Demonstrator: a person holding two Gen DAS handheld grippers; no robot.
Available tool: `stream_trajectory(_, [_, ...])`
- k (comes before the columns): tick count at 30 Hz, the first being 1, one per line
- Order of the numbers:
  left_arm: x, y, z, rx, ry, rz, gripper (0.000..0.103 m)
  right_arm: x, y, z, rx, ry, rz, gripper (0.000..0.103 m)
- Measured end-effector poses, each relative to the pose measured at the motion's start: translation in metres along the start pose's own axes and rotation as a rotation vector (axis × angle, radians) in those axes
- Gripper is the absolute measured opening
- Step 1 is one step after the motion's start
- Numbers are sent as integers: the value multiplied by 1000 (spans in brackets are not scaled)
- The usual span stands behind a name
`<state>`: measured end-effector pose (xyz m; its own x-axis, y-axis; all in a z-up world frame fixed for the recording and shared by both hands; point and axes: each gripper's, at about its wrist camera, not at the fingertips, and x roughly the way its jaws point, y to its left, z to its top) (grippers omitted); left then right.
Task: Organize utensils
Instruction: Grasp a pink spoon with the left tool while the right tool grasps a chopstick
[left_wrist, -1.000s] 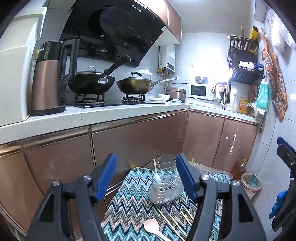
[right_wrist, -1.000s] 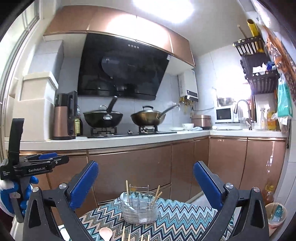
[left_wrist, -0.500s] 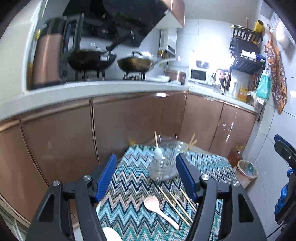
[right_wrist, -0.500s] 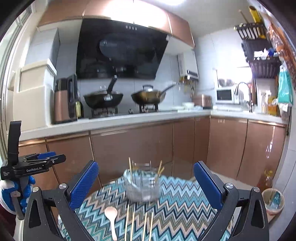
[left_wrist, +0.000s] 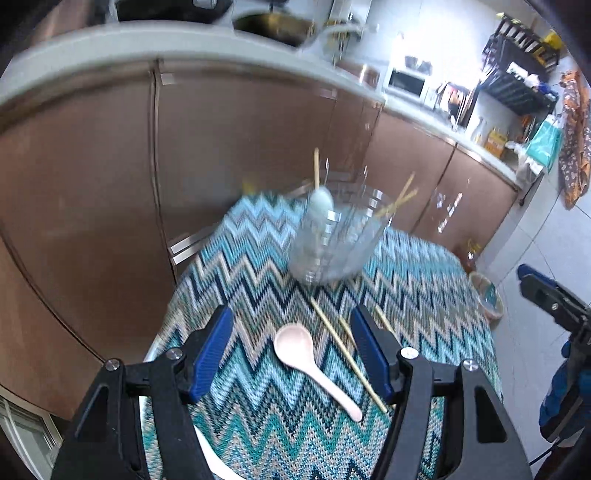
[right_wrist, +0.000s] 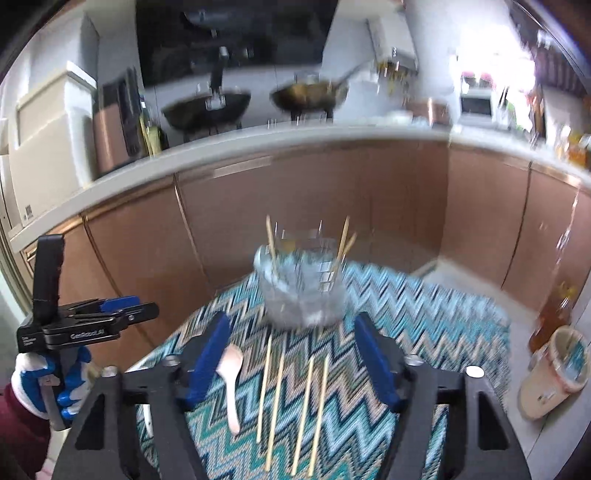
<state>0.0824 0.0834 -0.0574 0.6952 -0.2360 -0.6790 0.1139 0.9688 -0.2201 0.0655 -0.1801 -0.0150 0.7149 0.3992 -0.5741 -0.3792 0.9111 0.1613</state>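
Background only: copper-brown cabinet doors across mid-frame under a white countertop. Upper centre: two woks on the hob, blurred. Kettle upper left, microwave upper right. Lower right: lined bin, amber bottle just beside it.

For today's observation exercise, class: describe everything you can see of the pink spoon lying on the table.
The pink spoon is a pale pink one-piece soup spoon, seemingly plastic, with a round bowl and a short tapering handle. It lies flat, bowl facing up, on the zigzag-patterned tablecloth, its bowl towards the utensil holder. In the left wrist view it sits between the open left gripper's fingers, untouched, beside loose chopsticks.
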Motion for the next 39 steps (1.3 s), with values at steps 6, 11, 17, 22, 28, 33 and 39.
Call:
stream_trajectory(6, [60,17,-9,-74,163,-47,52,67,-11,-13,42,215,67,42])
stream_trajectory(11, [95,22,-15,-98,237,-55,46,121,-15,-22,19,364,39,27])
stream_trajectory(17, [121,30,-16,-131,291,-78,40,174,-25,-29,13,496,18,21])
stream_trajectory(22, [139,33,-18,-142,332,-86,33,197,-29,-32,15,551,13,21])
stream_trajectory(28, [149,30,-22,-133,358,-94,19,214,-35,-35,37,590,5,19])
stream_trajectory(33, [154,25,-23,-92,370,-73,13,223,-37,-38,36,613,1,16])
stream_trajectory(39, [154,22,-24,-52,363,-48,9,234,-32,-41,39,618,1,8])
